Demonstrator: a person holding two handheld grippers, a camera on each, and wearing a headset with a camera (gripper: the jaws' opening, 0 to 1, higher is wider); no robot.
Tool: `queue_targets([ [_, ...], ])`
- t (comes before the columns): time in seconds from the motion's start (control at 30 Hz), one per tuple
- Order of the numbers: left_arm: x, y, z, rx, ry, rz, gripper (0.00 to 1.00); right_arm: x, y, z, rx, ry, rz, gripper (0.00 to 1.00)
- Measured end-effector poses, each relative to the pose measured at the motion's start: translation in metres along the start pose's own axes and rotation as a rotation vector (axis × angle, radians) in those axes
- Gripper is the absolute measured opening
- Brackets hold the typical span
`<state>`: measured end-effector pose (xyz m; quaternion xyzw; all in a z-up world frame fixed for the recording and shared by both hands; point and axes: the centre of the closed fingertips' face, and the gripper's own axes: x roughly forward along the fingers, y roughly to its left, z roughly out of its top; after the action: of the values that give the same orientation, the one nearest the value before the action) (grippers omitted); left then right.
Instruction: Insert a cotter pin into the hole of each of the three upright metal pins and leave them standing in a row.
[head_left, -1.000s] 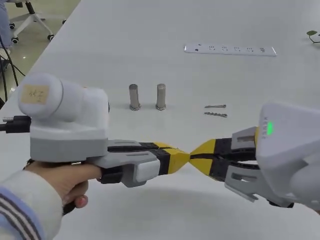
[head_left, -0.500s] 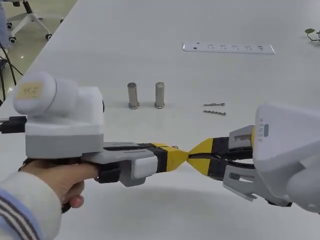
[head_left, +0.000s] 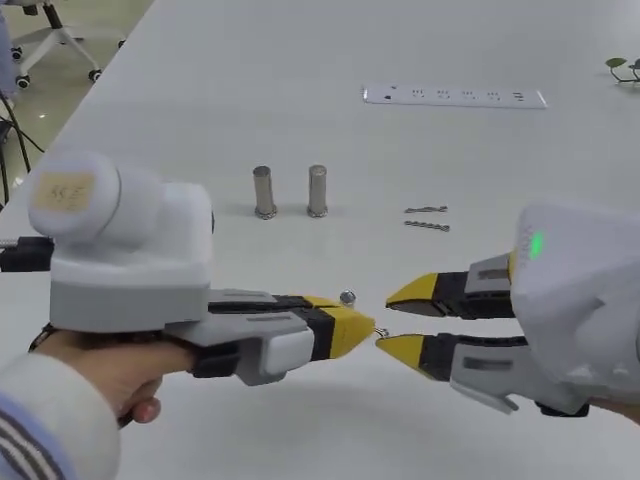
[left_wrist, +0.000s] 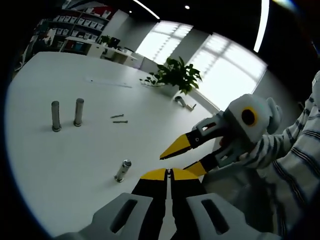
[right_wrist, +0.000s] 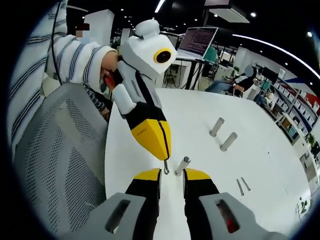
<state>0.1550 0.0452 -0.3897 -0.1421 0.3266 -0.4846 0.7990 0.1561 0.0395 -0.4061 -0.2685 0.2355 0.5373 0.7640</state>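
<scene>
Two metal pins (head_left: 264, 192) (head_left: 318, 191) stand side by side at mid-table. The top of a third pin (head_left: 347, 298) shows just behind the gripper tips, and it also appears nearby in the gripper views (left_wrist: 122, 170) (right_wrist: 183, 165). My left gripper (head_left: 370, 328) is shut, with a small cotter pin (right_wrist: 165, 169) hanging from its tip. Facing it tip to tip, my right gripper (head_left: 385, 321) is open, its jaws on either side of that cotter pin in the right gripper view. Two more cotter pins (head_left: 428, 210) (head_left: 428, 226) lie to the right of the upright pins.
A white power strip (head_left: 455, 97) lies at the far side of the table. A potted plant (left_wrist: 175, 77) stands at the far corner. A mesh chair (right_wrist: 55, 145) is at the near table edge, an office chair (head_left: 60, 40) beyond the left edge.
My right gripper has opened; its tips were closed against the left gripper's tip before. The third pin's top now shows behind the tips.
</scene>
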Motion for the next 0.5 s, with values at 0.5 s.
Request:
queue_targets([
  [0.5, 0.0, -0.015, -0.007, 0.285, 0.04, -0.045, 0.0, 0.002, 0.016, -0.003, 0.163, -0.043, 0.104, 0.02],
])
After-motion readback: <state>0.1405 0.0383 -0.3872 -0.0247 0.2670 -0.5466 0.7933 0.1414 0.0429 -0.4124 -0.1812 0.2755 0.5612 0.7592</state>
